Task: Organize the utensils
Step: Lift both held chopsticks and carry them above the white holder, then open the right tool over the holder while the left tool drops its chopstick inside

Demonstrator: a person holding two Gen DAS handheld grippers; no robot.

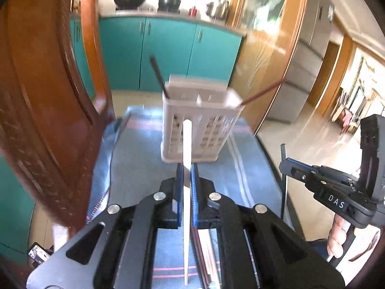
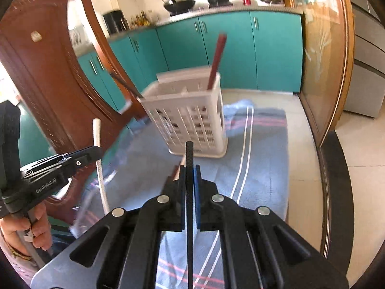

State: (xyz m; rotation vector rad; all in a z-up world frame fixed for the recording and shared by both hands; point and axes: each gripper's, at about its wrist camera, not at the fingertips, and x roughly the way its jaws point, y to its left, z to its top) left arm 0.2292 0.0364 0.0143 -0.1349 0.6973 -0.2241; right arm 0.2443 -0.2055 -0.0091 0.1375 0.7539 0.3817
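Note:
A white slotted utensil holder (image 1: 201, 122) stands upright on a blue striped cloth (image 1: 134, 159); it also shows in the right wrist view (image 2: 190, 118). A black chopstick (image 1: 157, 74) and a dark red chopstick (image 1: 263, 91) lean out of it. My left gripper (image 1: 187, 173) is shut on a white chopstick (image 1: 187, 144), held upright a little short of the holder. My right gripper (image 2: 190, 171) is shut on a black chopstick (image 2: 189, 159), also upright and short of the holder. The right gripper shows at the right of the left wrist view (image 1: 286, 166), the left gripper at the left of the right wrist view (image 2: 97, 151).
A carved wooden chair back (image 1: 48, 110) rises close on the left of the table. More chopsticks (image 1: 204, 260) lie on the cloth under my left gripper. Teal cabinets (image 2: 228, 48) and a glass door (image 2: 322, 55) stand behind.

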